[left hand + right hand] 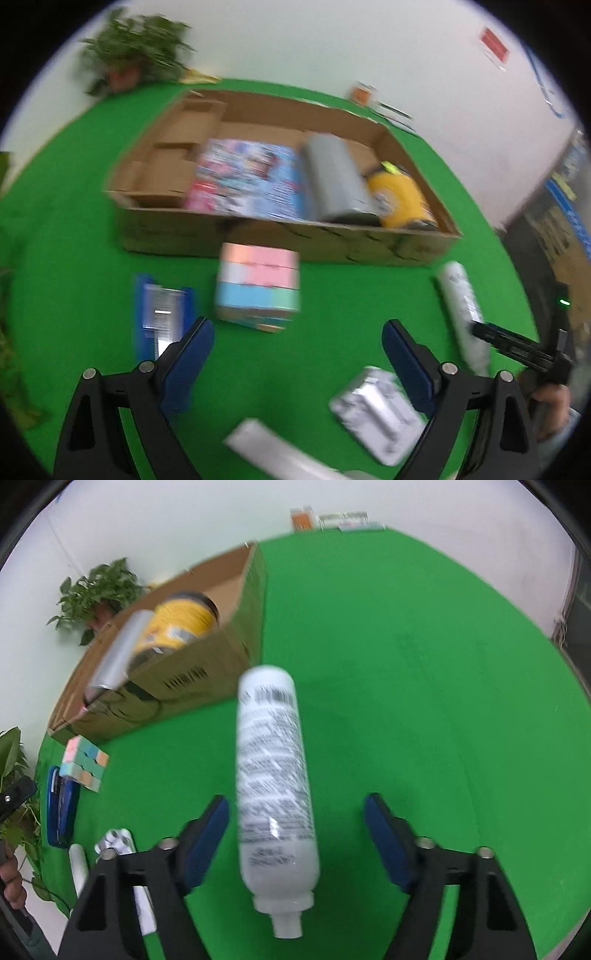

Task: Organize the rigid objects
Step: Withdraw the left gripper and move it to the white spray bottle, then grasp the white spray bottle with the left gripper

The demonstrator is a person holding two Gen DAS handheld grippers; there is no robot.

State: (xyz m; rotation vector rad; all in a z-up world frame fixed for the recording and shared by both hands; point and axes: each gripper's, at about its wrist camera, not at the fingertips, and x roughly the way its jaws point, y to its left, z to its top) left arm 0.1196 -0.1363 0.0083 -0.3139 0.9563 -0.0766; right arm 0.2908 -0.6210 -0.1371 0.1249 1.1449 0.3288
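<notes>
Stapler: a blue stapler (162, 314) lies at the left of my left view on the green cloth (74, 258), outside the box, still to pack.
Pastel block: the pink, blue and green block (258, 286) sits just in front of the box wall, not yet in.
Cardboard box: the cardboard box (280, 240) spans the upper middle; already inside it, left to right, are a colourful packet (243, 181), a grey cylinder (334, 177) and a yellow can (397, 199).
My left gripper: my left gripper (297, 354) hangs with jaws wide apart, nothing between them.
Silver pieces: a foil-wrapped pack (373, 410) and a white bar (266, 446) lie low in the frame, unpacked.
White bottle: in my right view the white bottle (275, 775) lies on the cloth at centre, cap toward me.
My right gripper: my right gripper (297, 834) straddles the bottle, pads apart and not touching it.
Progress: I judge it under halfway, three in, five out.
</notes>
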